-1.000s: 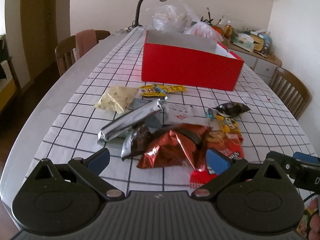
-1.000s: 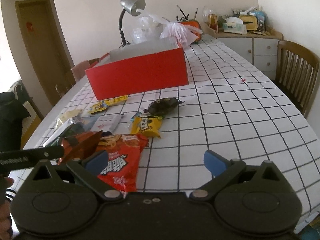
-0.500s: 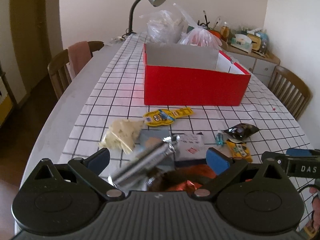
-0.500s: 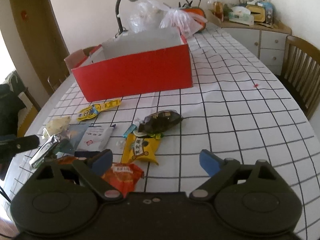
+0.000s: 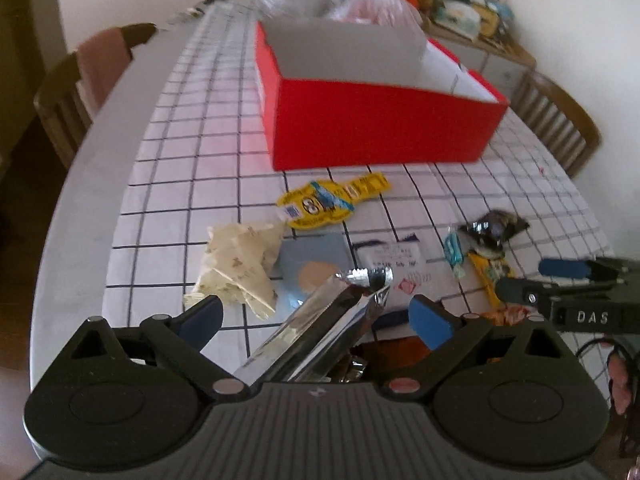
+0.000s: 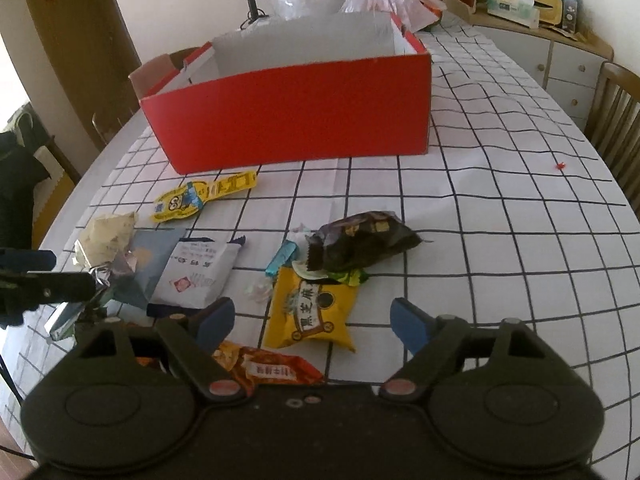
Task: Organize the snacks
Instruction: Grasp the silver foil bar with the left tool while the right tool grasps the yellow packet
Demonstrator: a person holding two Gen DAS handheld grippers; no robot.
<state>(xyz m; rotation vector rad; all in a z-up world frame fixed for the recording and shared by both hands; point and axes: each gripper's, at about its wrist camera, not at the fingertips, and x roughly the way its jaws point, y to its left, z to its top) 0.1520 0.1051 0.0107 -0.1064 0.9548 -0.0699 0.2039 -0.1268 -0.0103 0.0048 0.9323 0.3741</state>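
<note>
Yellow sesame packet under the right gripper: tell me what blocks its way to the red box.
Only the dark crinkled packet, lying across the yellow sesame packet's far end. Beyond it the tablecloth is bare up to the red box, whose top is open.

Snack pile (image 6: 312, 312) crowding the near cloth, red box (image 6: 292, 116) blocking behind, open tablecloth (image 6: 500, 240) rightward

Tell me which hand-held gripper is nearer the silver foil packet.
Left. The left hand-held gripper straddles the silver foil packet, jaws closing but not pressing it. The right hand-held gripper hovers off to its side, over the yellow packet.
</note>
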